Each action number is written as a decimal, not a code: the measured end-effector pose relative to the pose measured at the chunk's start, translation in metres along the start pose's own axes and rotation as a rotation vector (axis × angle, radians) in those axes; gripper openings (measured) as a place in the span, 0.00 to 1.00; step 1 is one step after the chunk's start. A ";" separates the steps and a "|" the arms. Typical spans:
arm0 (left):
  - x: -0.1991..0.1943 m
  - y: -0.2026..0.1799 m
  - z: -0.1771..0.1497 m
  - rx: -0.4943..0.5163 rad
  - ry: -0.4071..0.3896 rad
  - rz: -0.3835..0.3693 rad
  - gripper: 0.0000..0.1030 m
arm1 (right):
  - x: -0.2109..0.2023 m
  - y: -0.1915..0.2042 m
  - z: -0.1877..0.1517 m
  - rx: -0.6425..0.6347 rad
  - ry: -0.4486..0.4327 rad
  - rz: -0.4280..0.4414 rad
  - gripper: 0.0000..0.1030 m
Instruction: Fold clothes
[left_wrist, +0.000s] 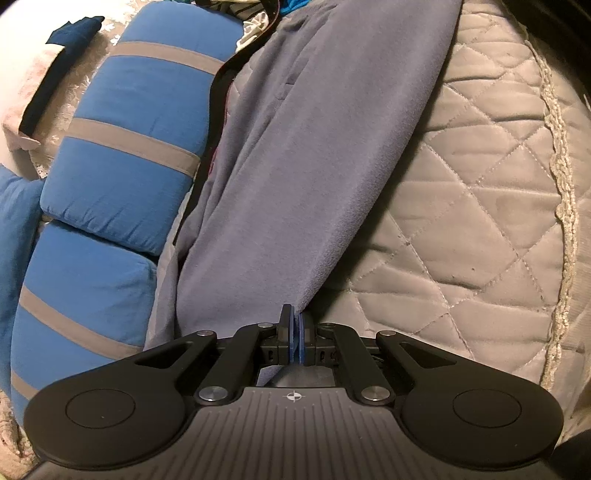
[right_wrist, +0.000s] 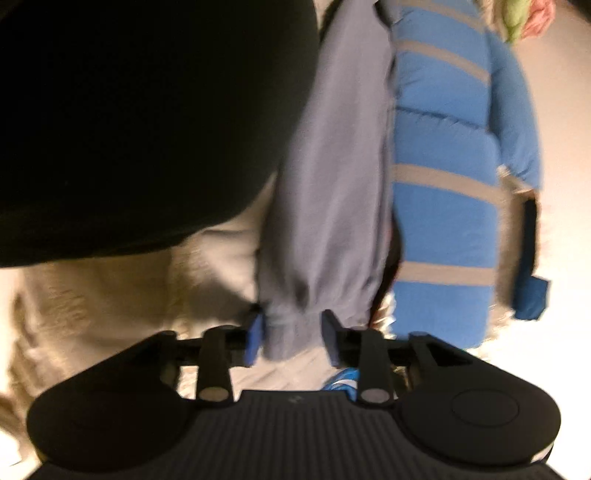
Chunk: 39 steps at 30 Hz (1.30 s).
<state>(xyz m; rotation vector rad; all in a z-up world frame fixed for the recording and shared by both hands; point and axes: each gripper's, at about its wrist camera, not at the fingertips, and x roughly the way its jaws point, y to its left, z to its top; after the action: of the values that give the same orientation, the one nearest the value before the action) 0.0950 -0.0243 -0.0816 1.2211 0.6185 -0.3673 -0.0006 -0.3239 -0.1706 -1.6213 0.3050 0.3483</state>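
Left gripper (left_wrist: 295, 325): jaws pressed together, pinching the near corner of the grey garment (left_wrist: 314, 147) at 6 o'clock in the left wrist view.
Garment axis, left view: the cloth runs away from the jaws toward 12 to 1 o'clock, a long band lying on the quilted bed cover (left_wrist: 480, 184).
Left neighbour: the blue striped pillows (left_wrist: 122, 155) lie alongside the garment at 9 to 10 o'clock, touching its far-side edge.
Right gripper (right_wrist: 291, 332): jaws spread, one on each side of the gathered cuff end of the grey garment (right_wrist: 332, 166); the view is blurred, so contact cannot be told.
Garment axis, right view: from the jaws toward 12 o'clock, the blue striped pillows (right_wrist: 443, 184) at 2 o'clock.
Judgement: each gripper sits at one end of the long axis; the fold likely turns on the right jaws closing on the cuff.
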 end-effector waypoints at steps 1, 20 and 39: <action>0.001 0.000 0.000 0.002 0.001 -0.002 0.03 | 0.001 0.000 0.000 -0.003 -0.002 0.001 0.51; -0.036 -0.017 0.001 0.062 -0.029 -0.014 0.02 | -0.011 -0.047 -0.033 0.074 0.017 0.045 0.06; -0.065 -0.050 -0.005 0.122 -0.094 -0.090 0.02 | -0.015 -0.053 -0.044 0.189 0.072 0.246 0.32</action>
<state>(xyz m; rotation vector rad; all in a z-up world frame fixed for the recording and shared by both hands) 0.0143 -0.0390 -0.0806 1.2872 0.5775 -0.5412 0.0084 -0.3642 -0.1126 -1.4148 0.5783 0.4344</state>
